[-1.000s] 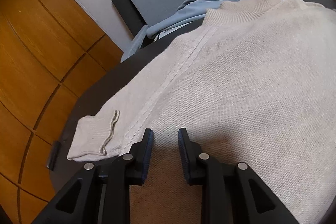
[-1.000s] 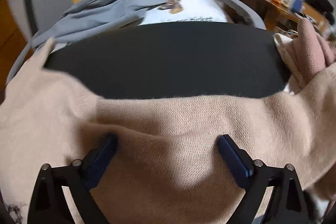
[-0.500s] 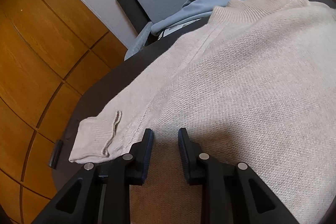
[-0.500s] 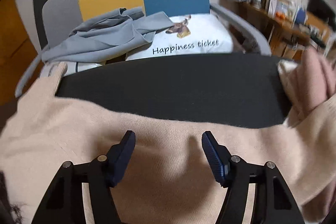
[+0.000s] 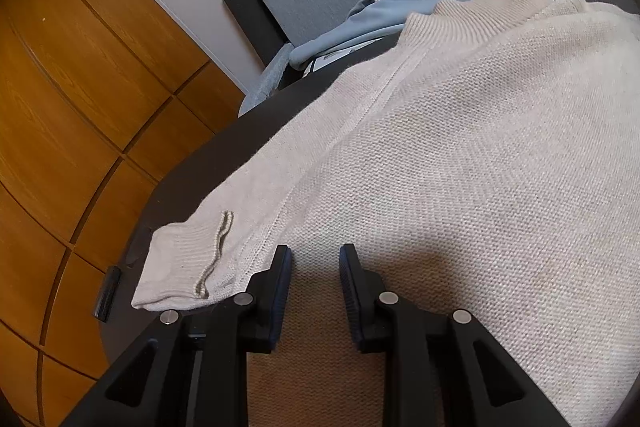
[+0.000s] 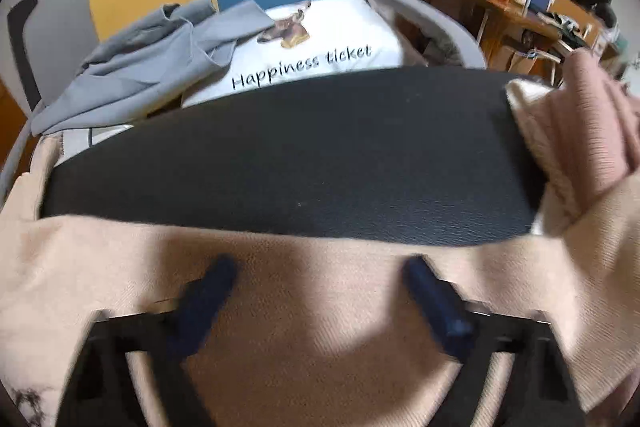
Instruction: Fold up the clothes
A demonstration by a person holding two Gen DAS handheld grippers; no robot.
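On the black table (image 6: 304,163), the beige knit sweater (image 5: 460,167) lies spread flat, collar toward the far edge, one sleeve laid along its side with the ribbed cuff (image 5: 184,267) near the table's corner. My left gripper (image 5: 314,259) sits low over the hem region, jaws parted by a narrow gap, nothing visibly pinched between them. My right gripper (image 6: 320,275) hovers over the sweater's edge with jaws spread wide, holding nothing; that view is motion-blurred, so contact with the knit cannot be judged. Risks, as I judge them: the loose knit could snag on a fingertip or stretch if I pinch a single layer; a two-layer grab would drag the whole body; the cuff lies close to the table edge and could slide off if the fabric is pulled that way; blur suggests speed, which may rumple the flat lay. A pink garment (image 6: 592,115) at the right could get caught up. Readable writing: "Happiness ticket" on the white shirt (image 6: 320,55) on the chair, beside grey clothing (image 6: 144,75). No brand visible.
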